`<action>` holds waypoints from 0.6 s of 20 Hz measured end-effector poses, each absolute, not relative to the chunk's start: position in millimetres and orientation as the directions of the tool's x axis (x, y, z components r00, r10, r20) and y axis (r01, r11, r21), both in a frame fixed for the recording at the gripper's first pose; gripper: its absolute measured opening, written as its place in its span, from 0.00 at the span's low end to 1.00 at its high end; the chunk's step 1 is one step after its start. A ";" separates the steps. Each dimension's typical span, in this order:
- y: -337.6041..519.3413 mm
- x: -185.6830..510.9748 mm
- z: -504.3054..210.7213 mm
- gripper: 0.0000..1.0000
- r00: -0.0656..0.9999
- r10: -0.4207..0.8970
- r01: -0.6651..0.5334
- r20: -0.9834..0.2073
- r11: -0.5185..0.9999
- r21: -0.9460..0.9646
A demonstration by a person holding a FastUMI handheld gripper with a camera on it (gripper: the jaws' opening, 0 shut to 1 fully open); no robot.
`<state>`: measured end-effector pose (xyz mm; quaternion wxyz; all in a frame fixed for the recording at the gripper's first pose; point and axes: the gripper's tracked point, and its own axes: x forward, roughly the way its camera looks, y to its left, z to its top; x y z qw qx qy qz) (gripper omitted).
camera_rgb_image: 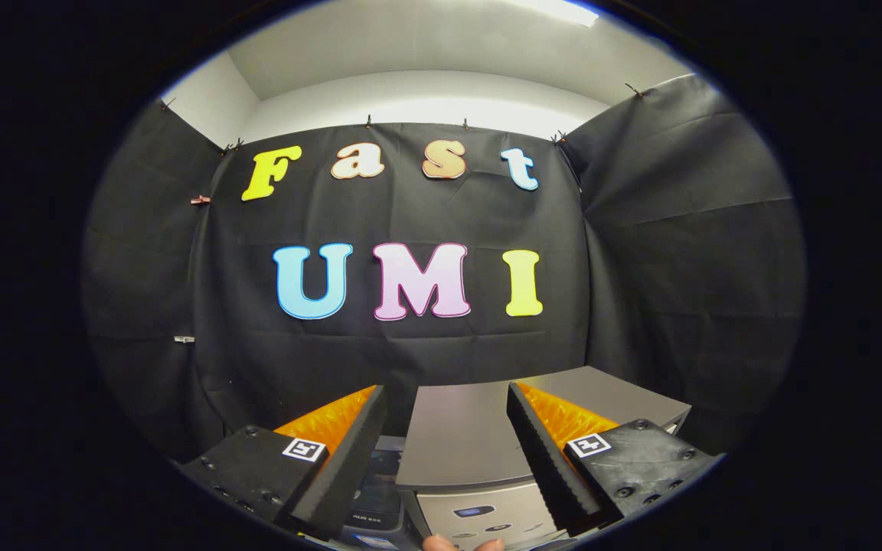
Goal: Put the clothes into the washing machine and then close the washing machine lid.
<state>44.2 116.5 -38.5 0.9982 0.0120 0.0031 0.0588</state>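
Note:
My gripper (449,398) is open, with a wide gap and nothing between its fingers. Below and just ahead of the fingers stands the grey washing machine (479,513), seen from above. Its flat grey lid (460,436) lies between the two fingers and looks shut. A control panel with small buttons (479,511) runs along the machine's near front. A person's fingertips (460,544) show at the near edge of the machine, under the gripper.
A dark object (380,490) sits to the left of the machine, partly hidden behind my left finger. The black cloth wall (410,352) hangs close behind the machine and wraps round both sides.

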 end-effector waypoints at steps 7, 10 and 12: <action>117.8 42.8 -37.0 0.99 0.993 0.119 -0.119 -0.003 0.993 0.017; 118.6 42.5 -37.8 0.99 0.993 0.120 -0.120 -0.005 0.993 0.016; 118.1 43.2 -37.6 0.99 0.993 0.118 -0.118 -0.003 0.993 0.015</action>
